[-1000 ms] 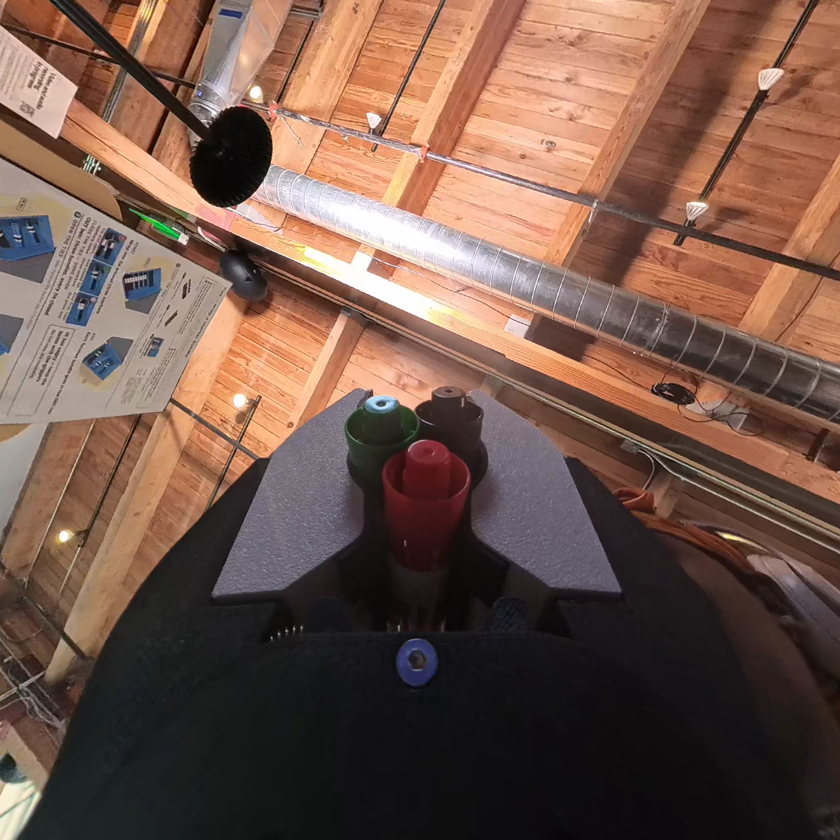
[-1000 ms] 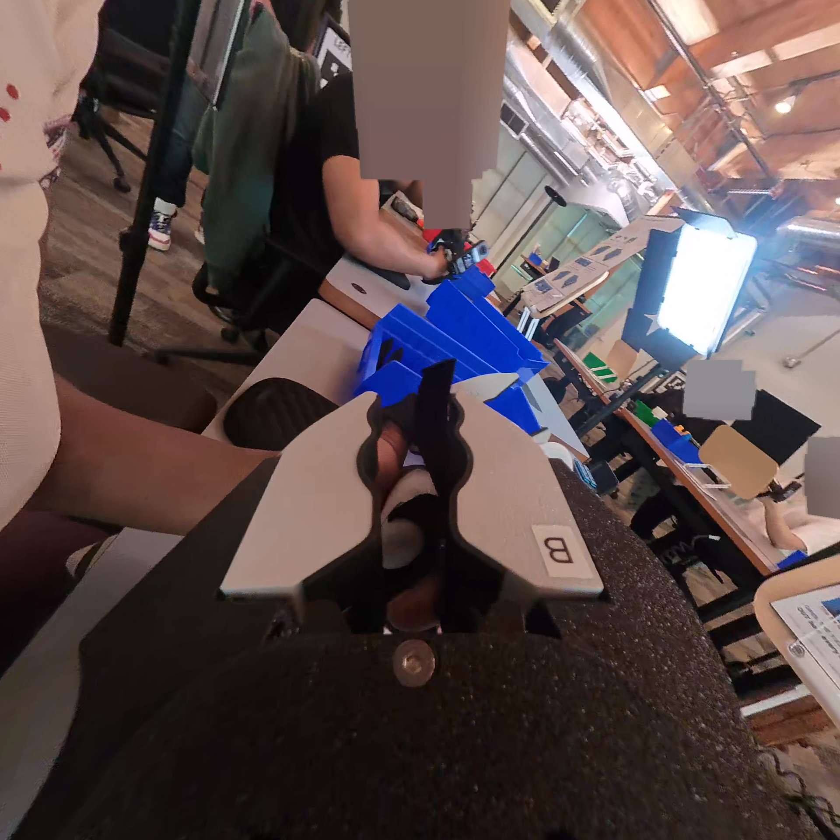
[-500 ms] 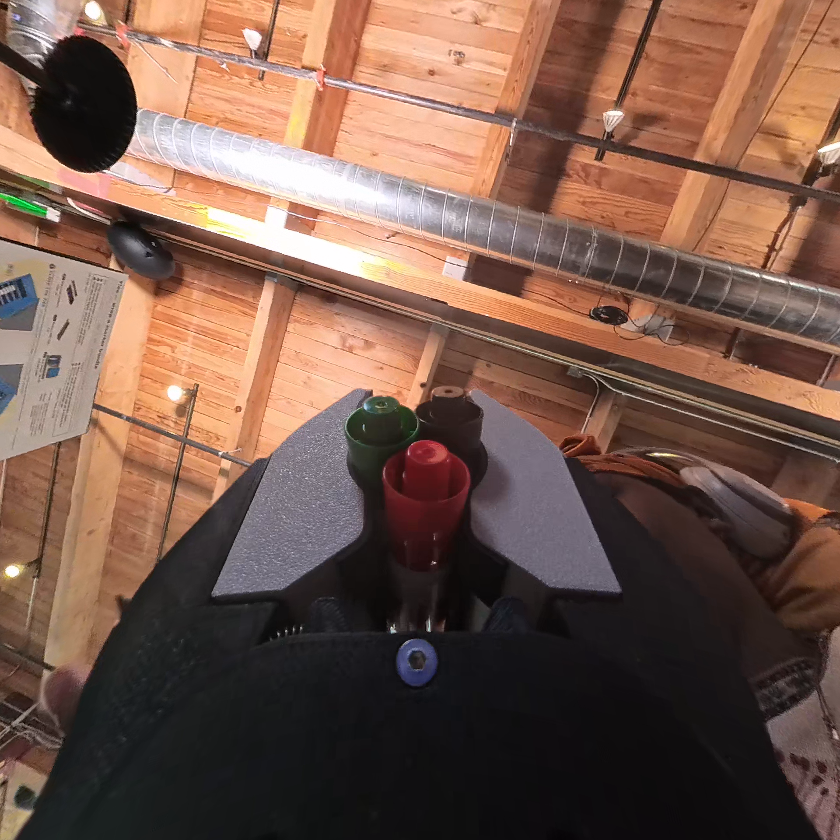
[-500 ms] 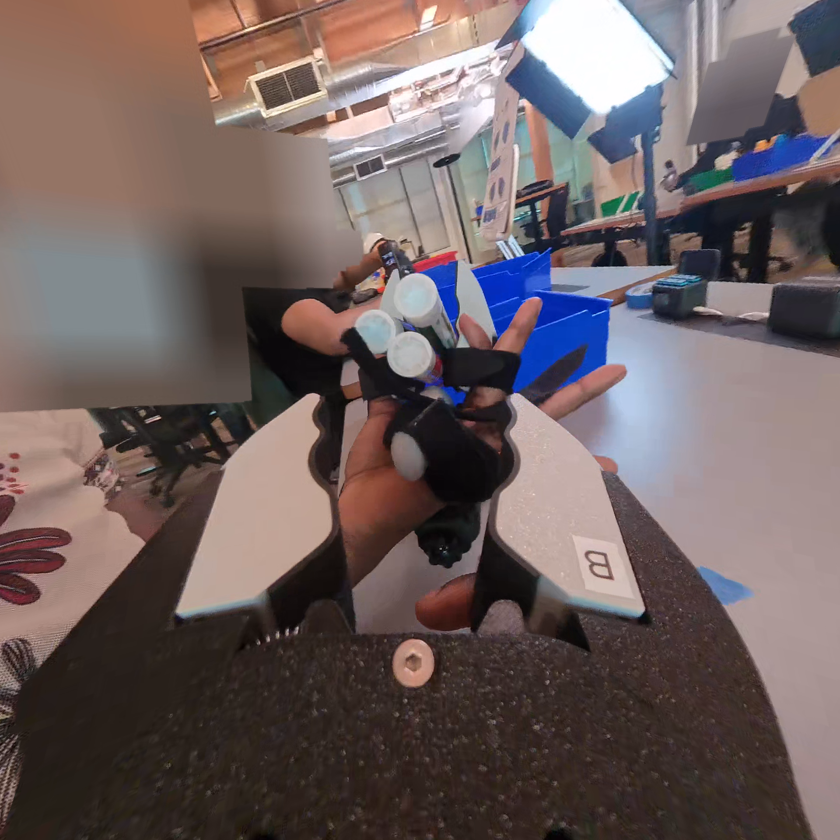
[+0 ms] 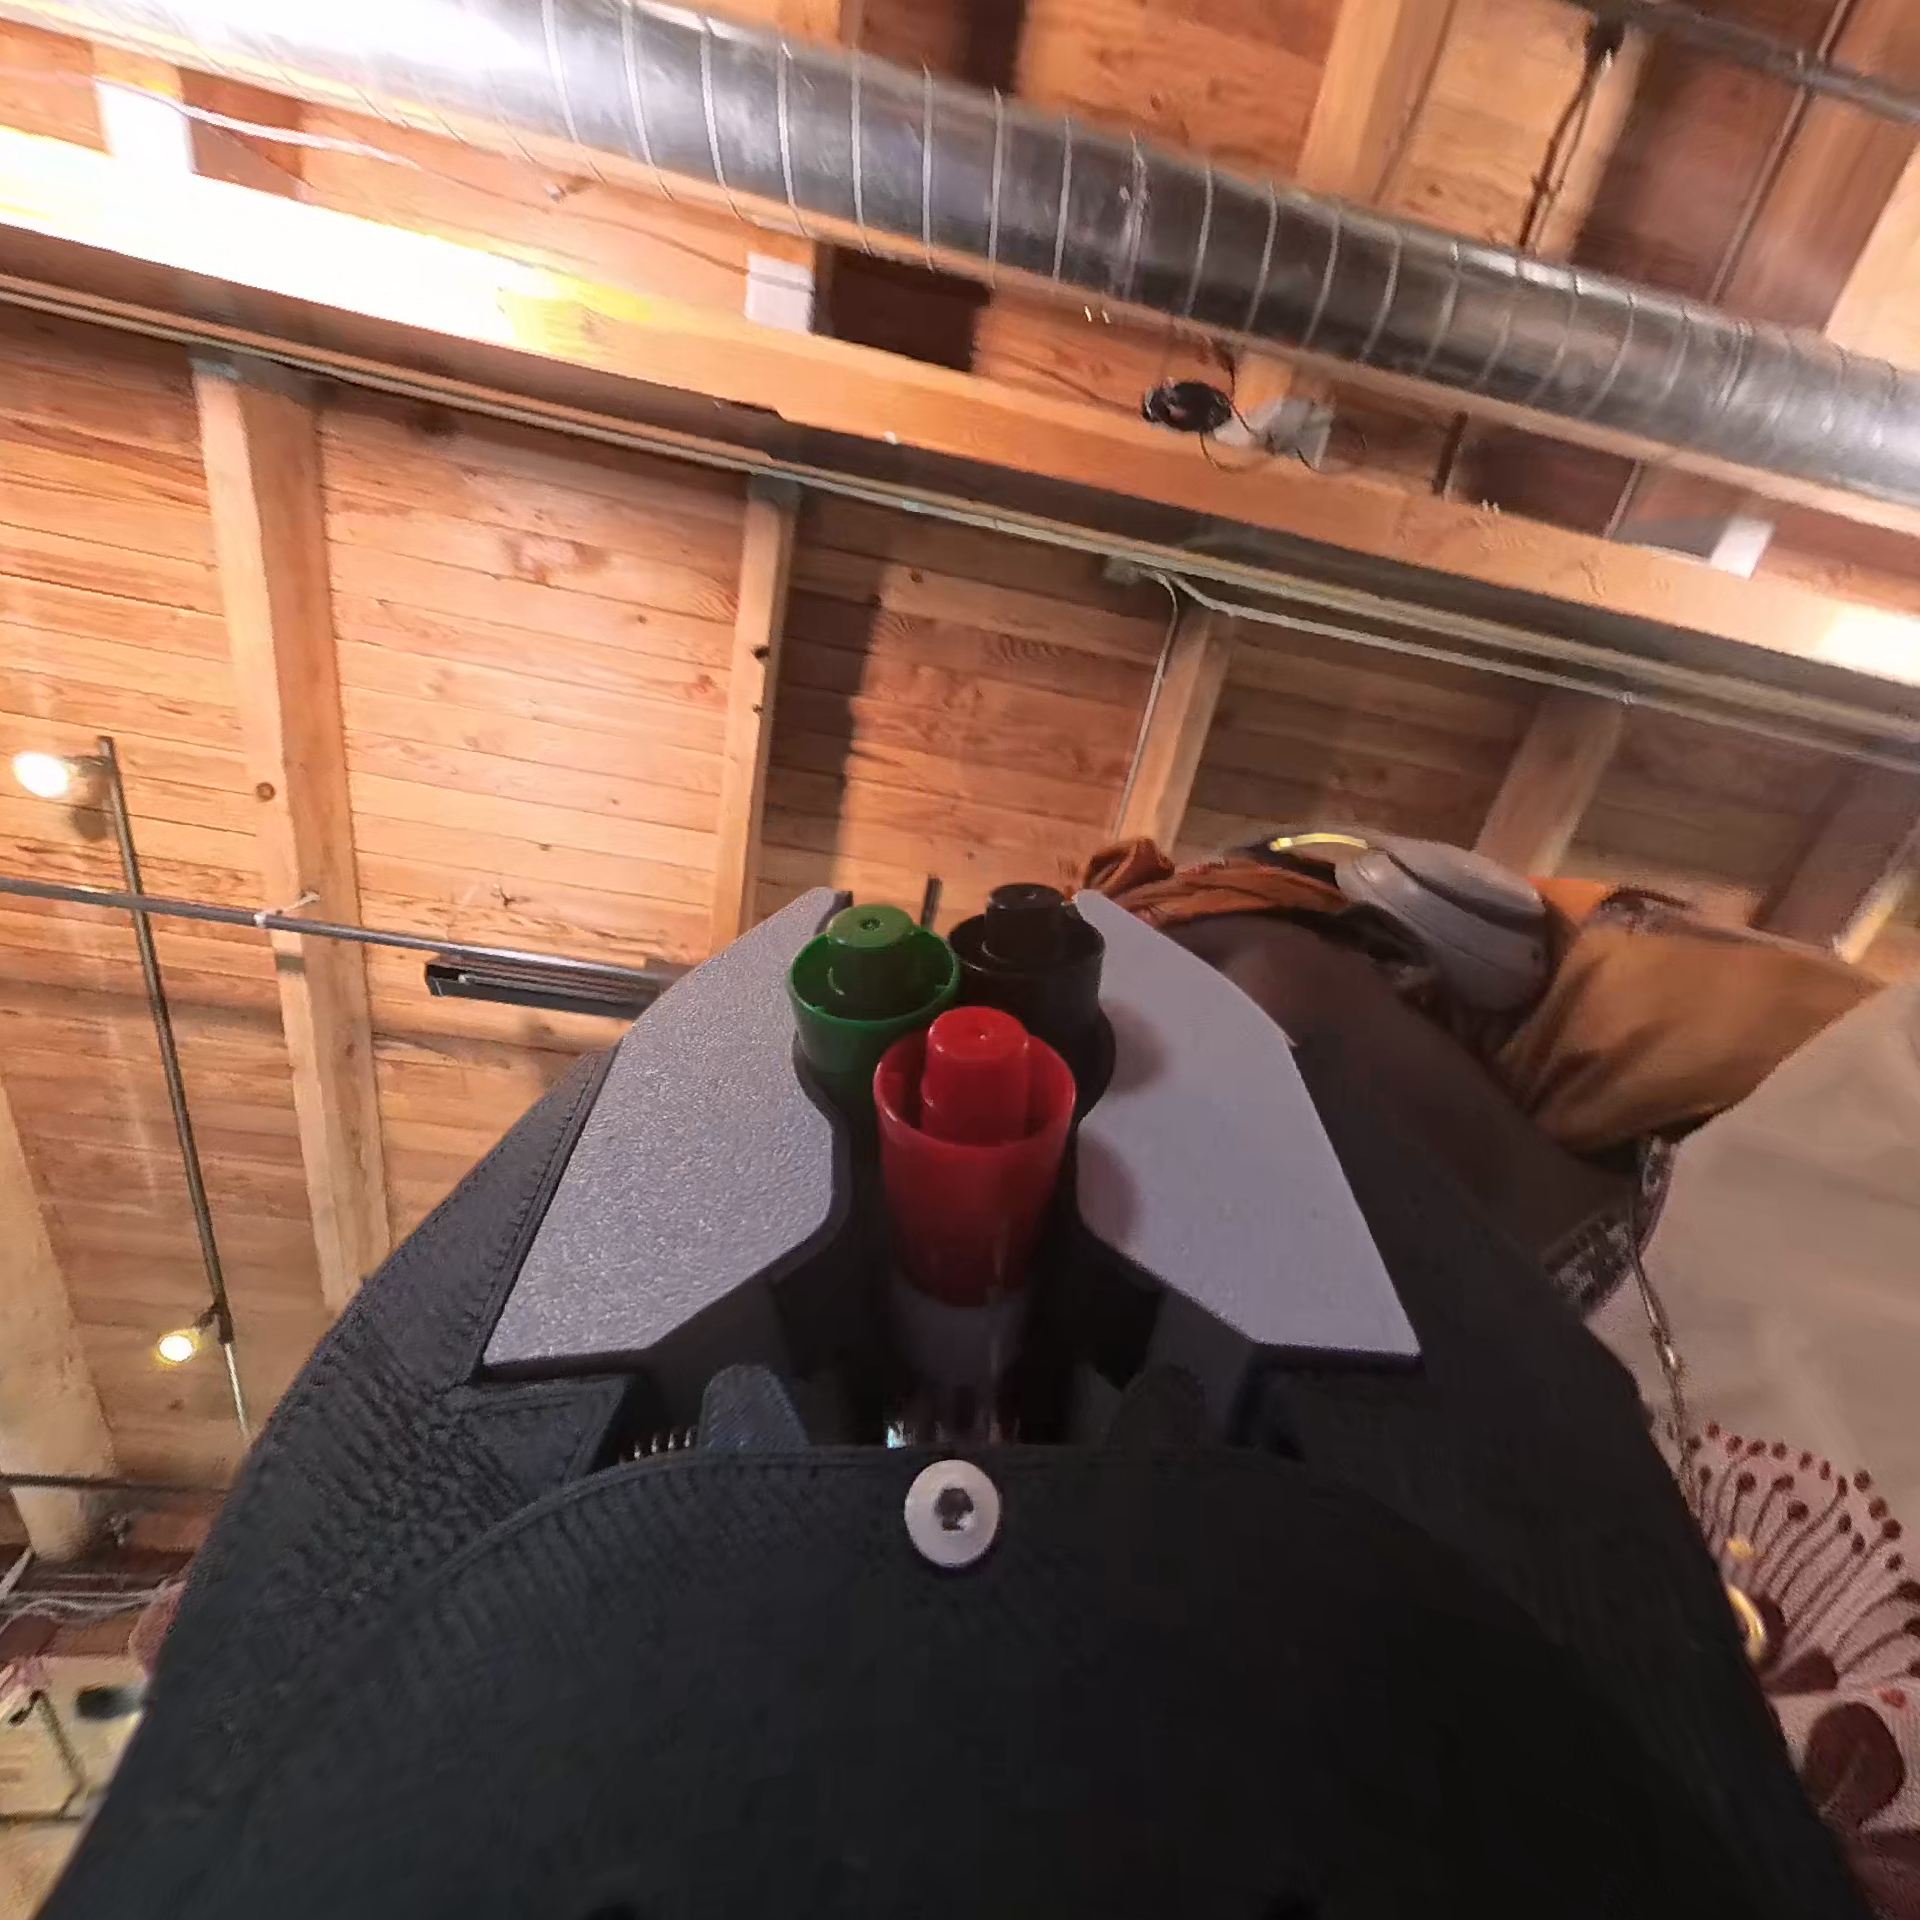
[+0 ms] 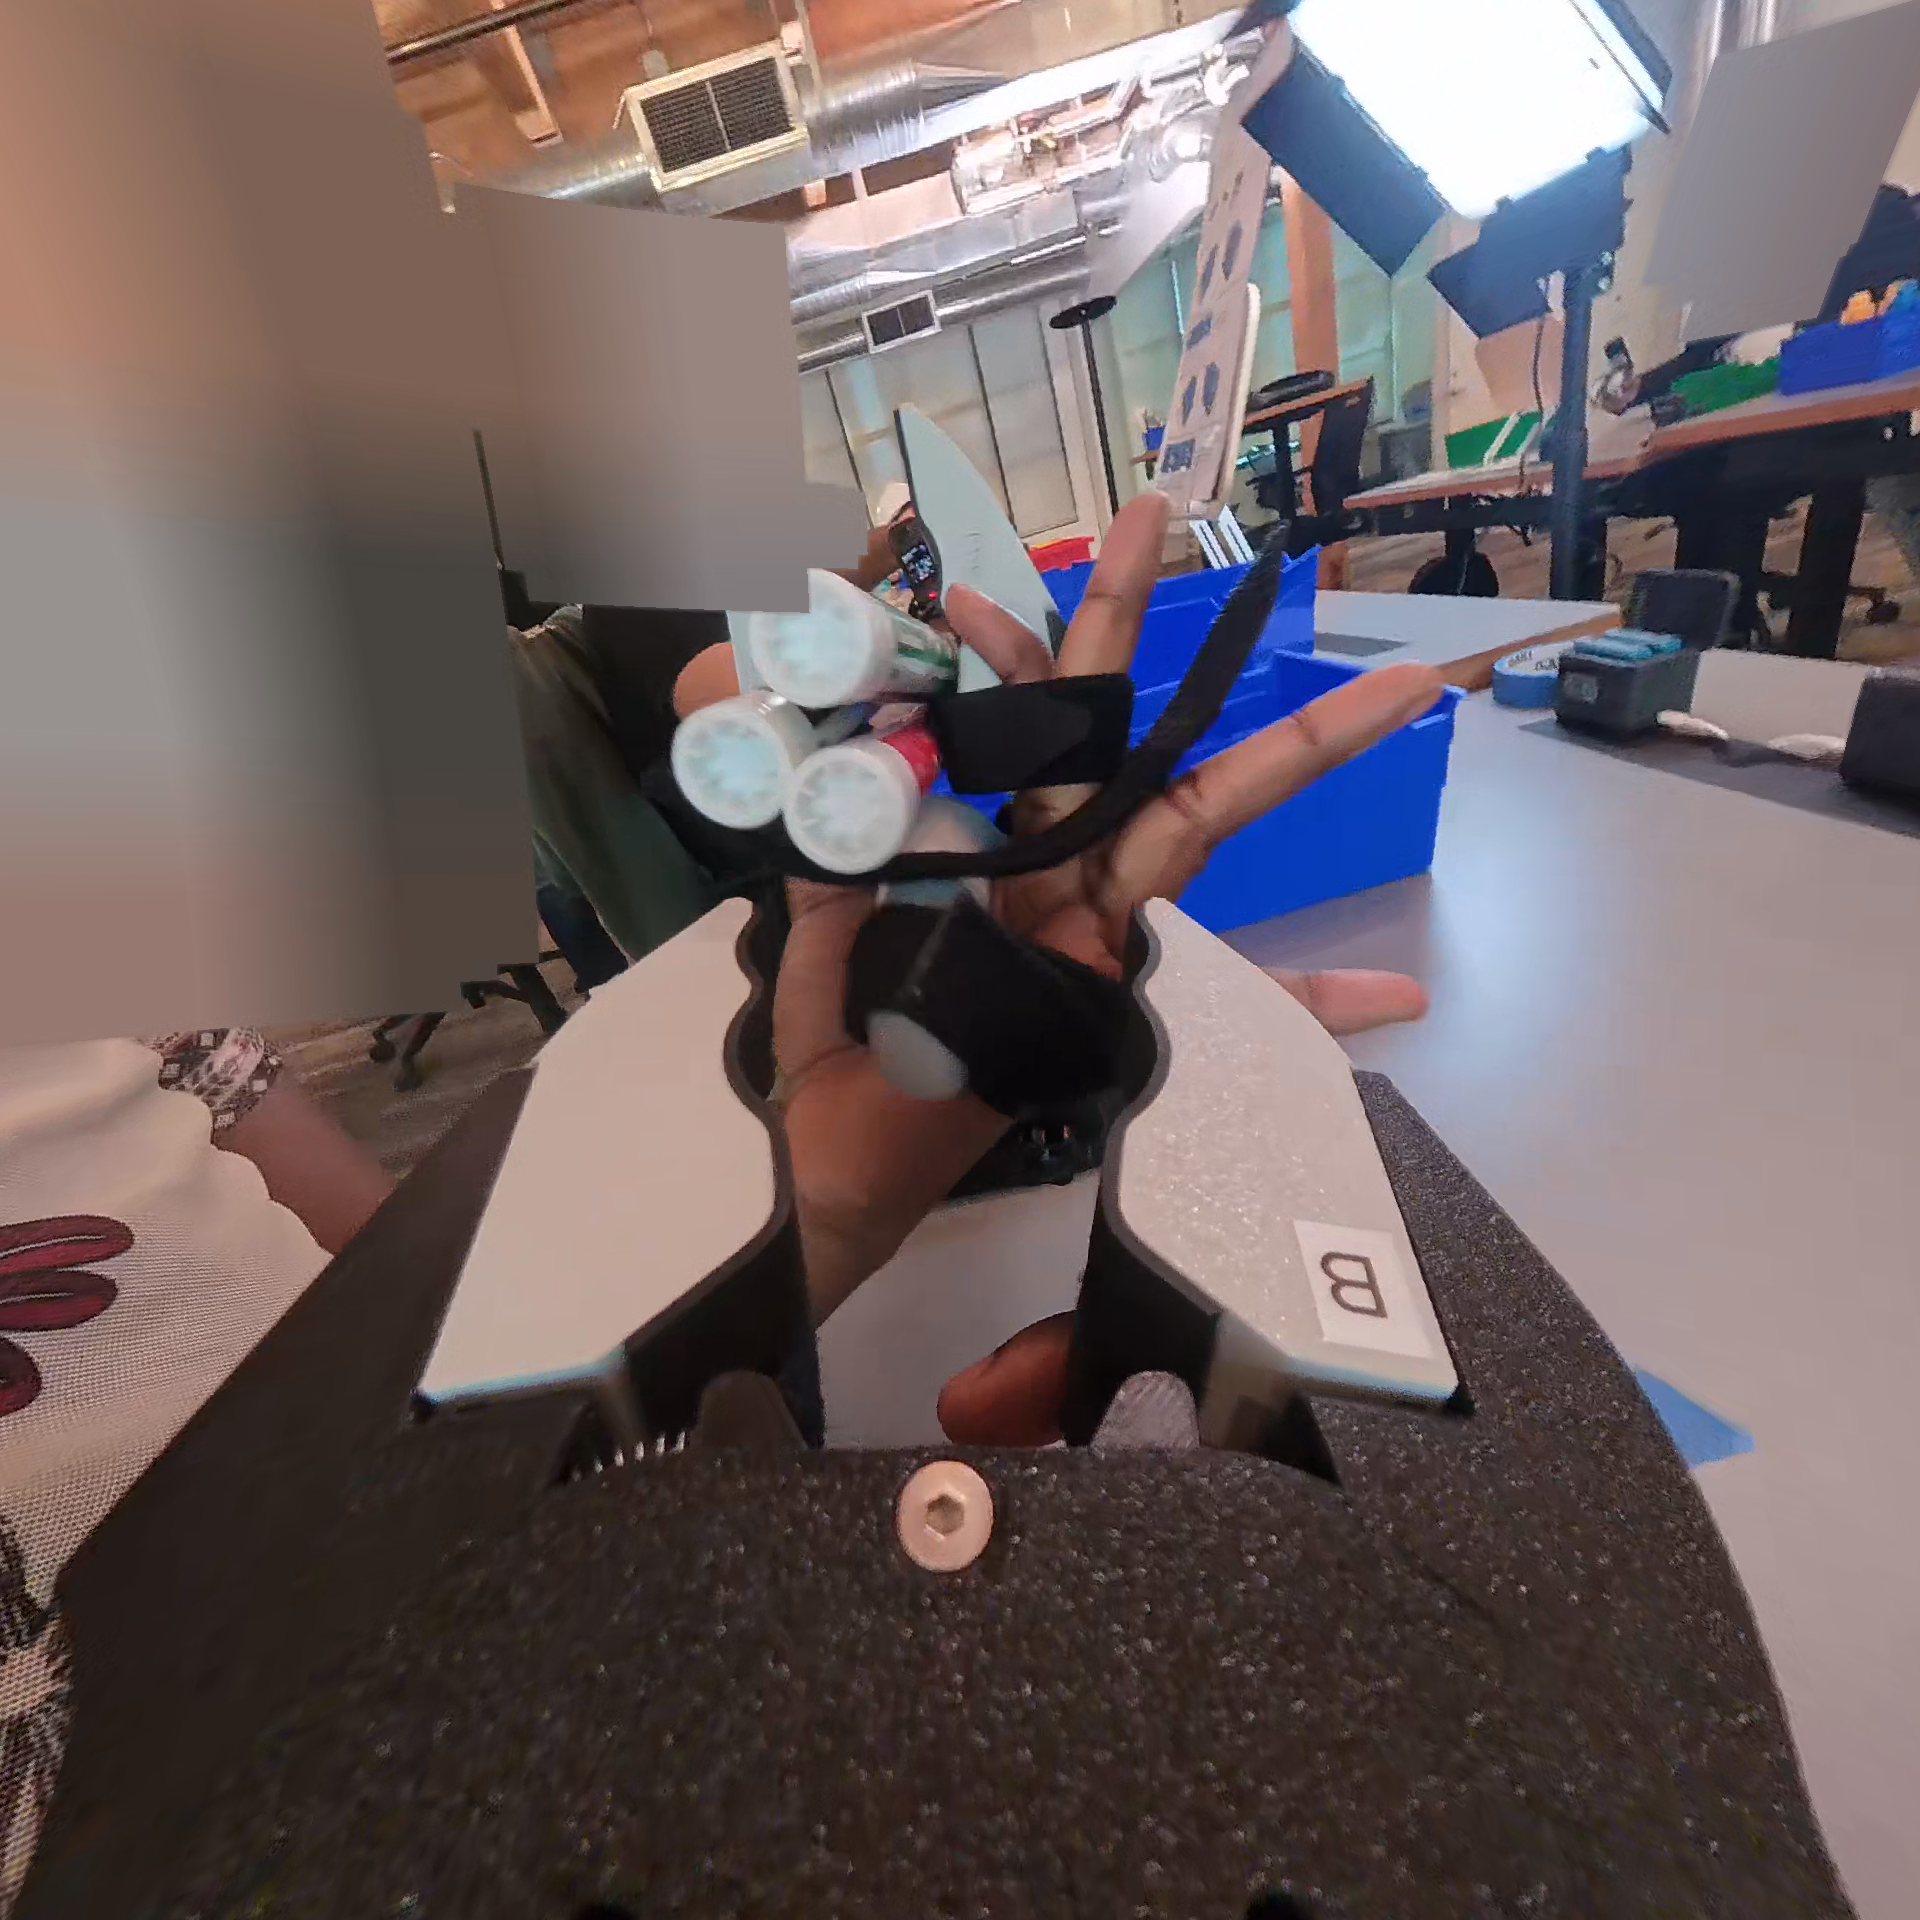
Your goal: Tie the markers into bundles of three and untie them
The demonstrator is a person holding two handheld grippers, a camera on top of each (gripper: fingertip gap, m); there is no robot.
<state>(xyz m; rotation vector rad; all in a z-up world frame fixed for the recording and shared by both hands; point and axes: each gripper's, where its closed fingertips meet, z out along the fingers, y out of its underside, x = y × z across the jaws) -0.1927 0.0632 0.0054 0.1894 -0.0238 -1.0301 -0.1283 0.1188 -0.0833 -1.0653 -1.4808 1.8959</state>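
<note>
My left gripper (image 5: 951, 935) points up at the ceiling and is shut on three markers side by side, with a green cap (image 5: 871, 987), a black cap (image 5: 1029, 966) and a red cap (image 5: 971, 1122). In the right wrist view their white butt ends (image 6: 810, 727) face me. A black strap (image 6: 1195, 727) runs loosely from under them across a person's spread hand (image 6: 1226, 790). One grey finger of the left gripper (image 6: 961, 530) shows behind the hand. My right gripper (image 6: 948, 925) is open. The palm and a black-wrapped piece (image 6: 997, 1018) stand between its fingers.
Blue bins (image 6: 1340, 810) stand on the grey table (image 6: 1610, 987) behind the hand. A roll of blue tape (image 6: 1522, 675) and dark boxes (image 6: 1621, 675) lie at the far right. A bright light panel (image 6: 1455, 104) stands beyond. A metal duct (image 5: 1143, 229) crosses the wooden ceiling. Tip to tip, the grippers are about 12 centimetres apart.
The right jaws opened wide from around the strap and the right view swung towards the hand and marker ends. The left gripper tilted and kept its three markers.
</note>
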